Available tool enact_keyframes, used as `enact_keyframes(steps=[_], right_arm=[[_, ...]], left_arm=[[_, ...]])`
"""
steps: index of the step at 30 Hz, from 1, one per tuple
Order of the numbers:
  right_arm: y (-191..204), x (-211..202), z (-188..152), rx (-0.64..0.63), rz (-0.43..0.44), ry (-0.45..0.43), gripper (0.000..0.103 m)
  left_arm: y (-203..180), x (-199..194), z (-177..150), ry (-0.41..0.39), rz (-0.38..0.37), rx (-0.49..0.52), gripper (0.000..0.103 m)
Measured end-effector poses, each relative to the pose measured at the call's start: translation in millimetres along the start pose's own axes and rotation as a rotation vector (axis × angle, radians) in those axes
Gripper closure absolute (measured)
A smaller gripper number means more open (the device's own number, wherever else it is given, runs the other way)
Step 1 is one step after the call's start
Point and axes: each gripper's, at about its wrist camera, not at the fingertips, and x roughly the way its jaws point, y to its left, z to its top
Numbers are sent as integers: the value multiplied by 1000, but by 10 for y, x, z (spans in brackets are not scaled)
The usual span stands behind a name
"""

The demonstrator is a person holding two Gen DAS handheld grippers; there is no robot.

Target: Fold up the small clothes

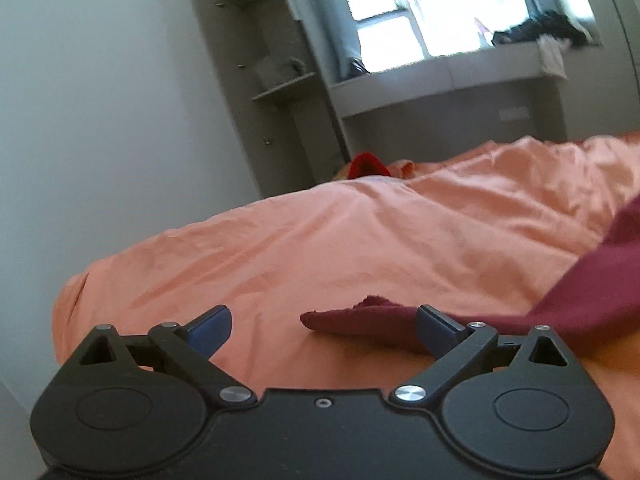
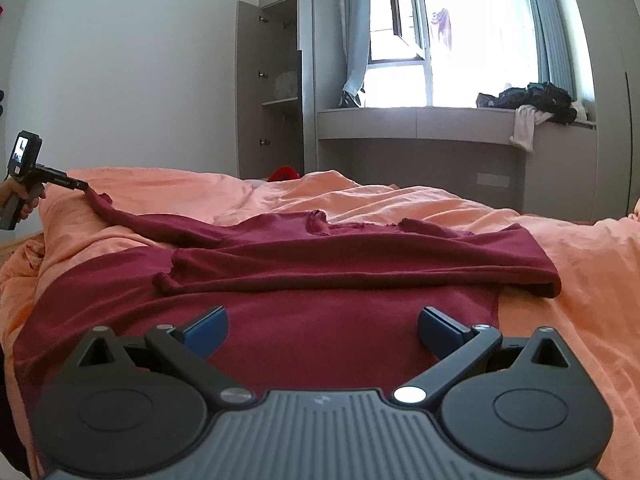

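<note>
garment (image 2: 320, 264): maroon | bedcover (image 2: 560, 248): plain orange | tool pads (image 2: 206, 330): blue

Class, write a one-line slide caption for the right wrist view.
Open right gripper hovers over a dark red top spread on an orange bedcover.

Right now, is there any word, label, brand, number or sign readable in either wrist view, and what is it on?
None can be read.
Left gripper: pale markings along its arm, too small to read.
Camera on the left gripper: lit screen, too small to read.
Right gripper: small embossed mark on its grey body, not legible.
Maroon top: no print visible.
</note>
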Motion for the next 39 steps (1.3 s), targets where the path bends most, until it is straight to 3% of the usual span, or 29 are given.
enact_keyframes(steps=[8,13,16,18,19,21,27,32,39], right_arm=[[4,56,-28,-17,-18,-21,0],[42,81,-50,-26,-39,-23,0],[35,90,-59,-20,-46,-25,0],[35,87,-62,-15,-47,-26,0],[33,85,-63,-14,-48,-27,0],[31,90,-60,-14,-48,-25,0],[32,72,-46,-13,-39,-27,0],[77,28,-14,-15,-7,-44,0],[196,-73,45,-47,47,-71,0]], left_arm=[[-66,263,-22,37,-87,198,5],[-127,276,10,25,-139,230,16],[-201,271,2,30,-170,252,32],[-259,261,0,40,-184,261,60],[-291,258,10,55,-187,264,68],[-349,216,53,69,-197,258,94],[-542,-96,356,48,-60,157,98],[-695,-595,859,84,109,-17,98],[-749,-1168,1256,168,100,-220,99]])
